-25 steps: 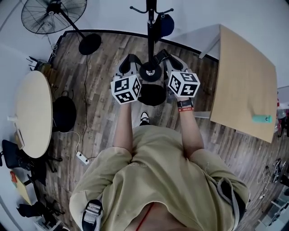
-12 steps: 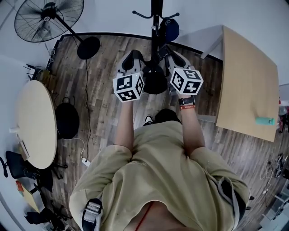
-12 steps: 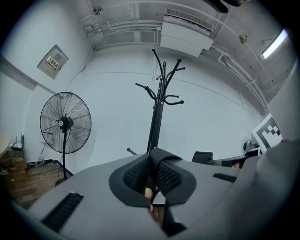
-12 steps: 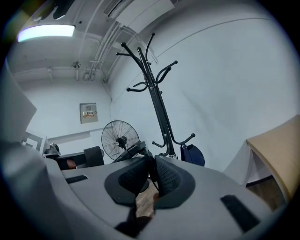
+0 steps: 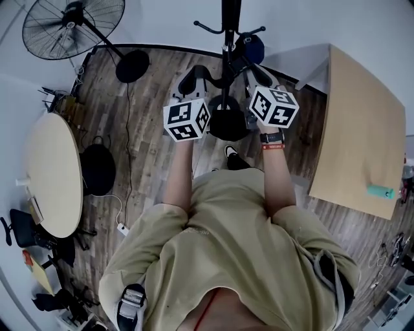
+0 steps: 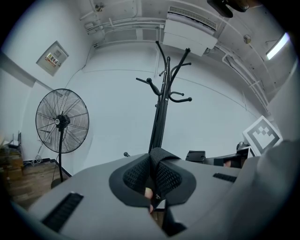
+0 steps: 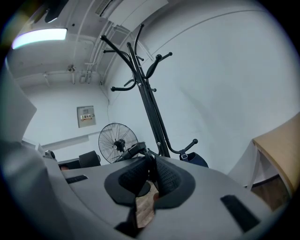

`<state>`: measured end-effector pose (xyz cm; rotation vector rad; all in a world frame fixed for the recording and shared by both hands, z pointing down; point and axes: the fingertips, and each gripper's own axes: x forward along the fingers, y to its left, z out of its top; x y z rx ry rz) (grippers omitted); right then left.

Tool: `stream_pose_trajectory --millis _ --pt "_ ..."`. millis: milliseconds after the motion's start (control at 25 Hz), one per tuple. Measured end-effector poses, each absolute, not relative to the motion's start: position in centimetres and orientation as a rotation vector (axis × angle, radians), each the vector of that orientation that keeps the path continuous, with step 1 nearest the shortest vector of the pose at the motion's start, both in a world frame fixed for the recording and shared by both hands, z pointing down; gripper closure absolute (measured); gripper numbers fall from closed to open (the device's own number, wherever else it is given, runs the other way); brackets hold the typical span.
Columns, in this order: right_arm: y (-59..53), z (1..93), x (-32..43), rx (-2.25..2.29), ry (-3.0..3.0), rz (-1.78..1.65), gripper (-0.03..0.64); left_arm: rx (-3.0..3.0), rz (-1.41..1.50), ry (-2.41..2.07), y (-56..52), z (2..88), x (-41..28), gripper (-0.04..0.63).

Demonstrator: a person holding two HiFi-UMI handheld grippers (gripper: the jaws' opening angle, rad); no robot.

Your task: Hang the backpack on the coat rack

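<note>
1. Now both grippers have come closer to the rack than a second ago, and its hooks stand just beyond the jaws.
2. Left gripper: jaws closed on a black strap.
3. Right gripper: jaws pinched shut, seemingly on the other strap.
4. Backpack hangs between them, on no hook yet.
5. Approach looks nearly done; lifting a strap over a free hook, clear of the blue bag, likely follows.
</note>
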<state>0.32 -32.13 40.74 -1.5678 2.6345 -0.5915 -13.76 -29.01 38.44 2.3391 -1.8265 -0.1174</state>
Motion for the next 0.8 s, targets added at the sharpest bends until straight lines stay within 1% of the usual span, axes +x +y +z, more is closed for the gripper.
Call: stream_pose_trajectory --millis 200,360,800 --pt "-34.1 41.8 0.4 -1.566 2.631 -0.679 0.566 2.342 -0.109 -1.820 -31.3 38.7 -13.2 0.571" --pt "-36.0 41.8 1.0 -1.541 2.621 -0.696 0.566 2.342 -0.105 -1.802 -33.3 39.0 -12.3 0.571" --pt "-39.6 41.7 1.4 -1.506 2.574 -0.760 0.566 2.309 -0.160 -1.781 -37.3 38.3 -12.4 0.571"
